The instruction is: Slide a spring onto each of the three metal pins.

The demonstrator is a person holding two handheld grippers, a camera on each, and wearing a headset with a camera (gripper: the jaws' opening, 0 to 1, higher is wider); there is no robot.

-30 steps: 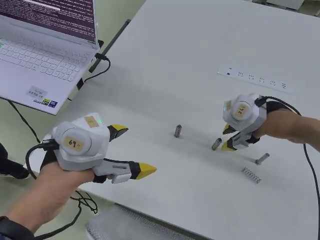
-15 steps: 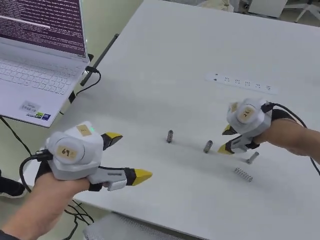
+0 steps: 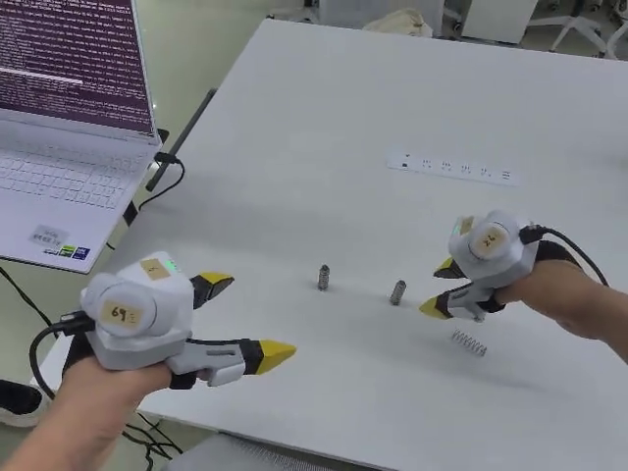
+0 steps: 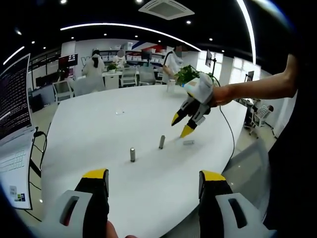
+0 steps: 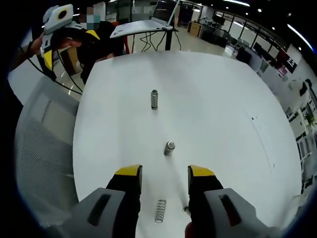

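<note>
Though jaws apart, right gripper (image 3: 438,288) perhaps above spring (image 3: 469,342)

Middle pin (image 3: 397,291) is standing upright; spring-covered pin (image 3: 323,278) is standing beside it; loose spring (image 3: 469,342) is lying flat near it.

Two pins stood upright on the table (image 3: 343,108), side by side and a little apart, not far from its front edge: the left pin (image 3: 323,278) and the right pin (image 3: 397,292). A loose spring (image 3: 469,342) lay flat on the table to the right of both pins and nearer to the front edge. The right gripper (image 3: 437,287) was just to the right of the right pin, above and a little behind the spring. In the right gripper view the spring lay between the two jaws, with both pins in a line before them. The left gripper (image 3: 247,316) was at the front left of the table, well apart from the pins. A power strip (image 3: 446,167) lay on the table far behind the pins. A laptop (image 3: 59,147) stood to the left, beyond the table's edge.
</note>
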